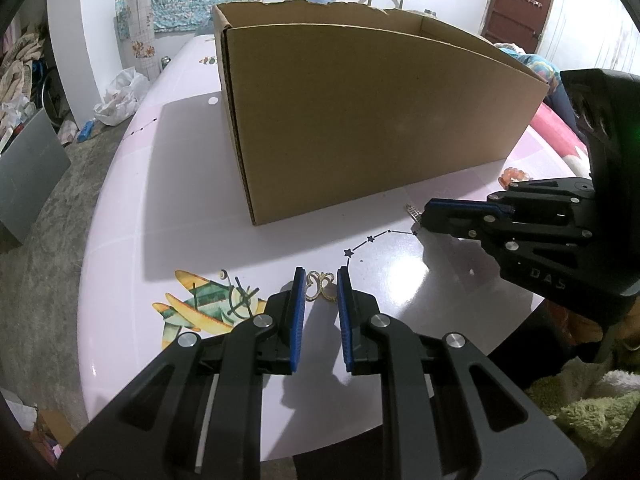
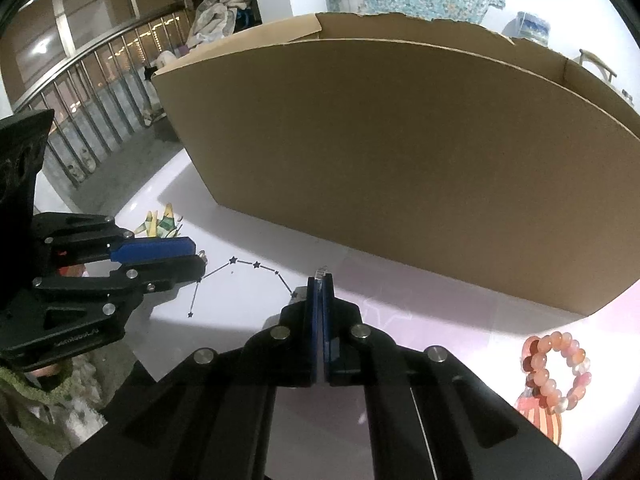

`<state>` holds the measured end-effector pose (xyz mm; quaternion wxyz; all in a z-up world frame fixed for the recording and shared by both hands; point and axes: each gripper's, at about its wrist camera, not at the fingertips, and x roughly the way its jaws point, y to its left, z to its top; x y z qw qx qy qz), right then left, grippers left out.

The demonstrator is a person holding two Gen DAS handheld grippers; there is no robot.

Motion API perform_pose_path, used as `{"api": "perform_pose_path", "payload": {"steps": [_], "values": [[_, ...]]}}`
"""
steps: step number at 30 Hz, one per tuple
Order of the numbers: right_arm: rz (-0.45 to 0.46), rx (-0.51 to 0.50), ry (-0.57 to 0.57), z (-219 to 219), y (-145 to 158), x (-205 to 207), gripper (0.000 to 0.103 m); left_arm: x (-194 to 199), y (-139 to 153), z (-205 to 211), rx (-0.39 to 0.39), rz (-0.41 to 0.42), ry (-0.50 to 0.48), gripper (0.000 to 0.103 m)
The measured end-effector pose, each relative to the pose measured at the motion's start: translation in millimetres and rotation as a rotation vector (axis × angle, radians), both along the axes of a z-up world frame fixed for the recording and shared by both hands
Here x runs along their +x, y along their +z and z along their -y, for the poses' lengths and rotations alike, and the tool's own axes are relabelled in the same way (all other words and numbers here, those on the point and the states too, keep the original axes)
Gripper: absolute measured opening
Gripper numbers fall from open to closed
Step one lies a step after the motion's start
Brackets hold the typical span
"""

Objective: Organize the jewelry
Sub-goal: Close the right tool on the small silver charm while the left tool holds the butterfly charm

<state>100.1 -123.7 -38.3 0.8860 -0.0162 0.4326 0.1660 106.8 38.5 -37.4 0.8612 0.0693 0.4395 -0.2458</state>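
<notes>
A tall cardboard box [image 1: 360, 120] is set on the table [image 1: 200, 208]; its inside is hidden. A gold butterfly brooch [image 1: 320, 286] is clenched between the left gripper [image 1: 321, 286] pads at 6 o'clock. A small clear piece [image 2: 321, 271] is pinched by the right gripper [image 2: 320, 280]. Only the right view shows a pink bead bracelet [image 2: 560, 368] at 4 o'clock.

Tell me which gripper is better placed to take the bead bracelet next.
Right. The bracelet lies just beside the right gripper, while the left gripper is farther off, at the brooch. The right is shut on a clear piece, so it must drop that first.
</notes>
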Motion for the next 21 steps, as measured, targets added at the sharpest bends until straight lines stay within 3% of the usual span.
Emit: {"api": "perform_pose_path", "payload": {"steps": [6, 8, 10, 15, 17, 21], "values": [[0.014, -0.005, -0.013, 5.1, 7.0, 3.2, 0.006, 0.2, 0.0, 0.3, 0.002, -0.001, 0.003, 0.015], [0.018, -0.008, -0.013, 1.8, 7.2, 6.0, 0.02, 0.0, 0.3, 0.5, 0.001, -0.001, 0.004, 0.015], [0.015, -0.023, -0.01, -3.4, 5.8, 9.0, 0.023, 0.0, 0.2, 0.5, 0.002, -0.001, 0.003, 0.015], [0.025, -0.072, -0.013, -12.1, 2.7, 7.5, 0.021, 0.2, 0.3, 0.8, 0.002, -0.001, 0.003, 0.015], [0.017, -0.061, -0.017, -12.5, 2.5, 8.7, 0.007, 0.5, 0.1, 0.8, 0.001, -0.001, 0.004, 0.015], [-0.004, -0.025, -0.035, -8.4, 2.6, 9.4, 0.005, 0.7, 0.2, 0.9, 0.001, 0.0, 0.003, 0.015]]}}
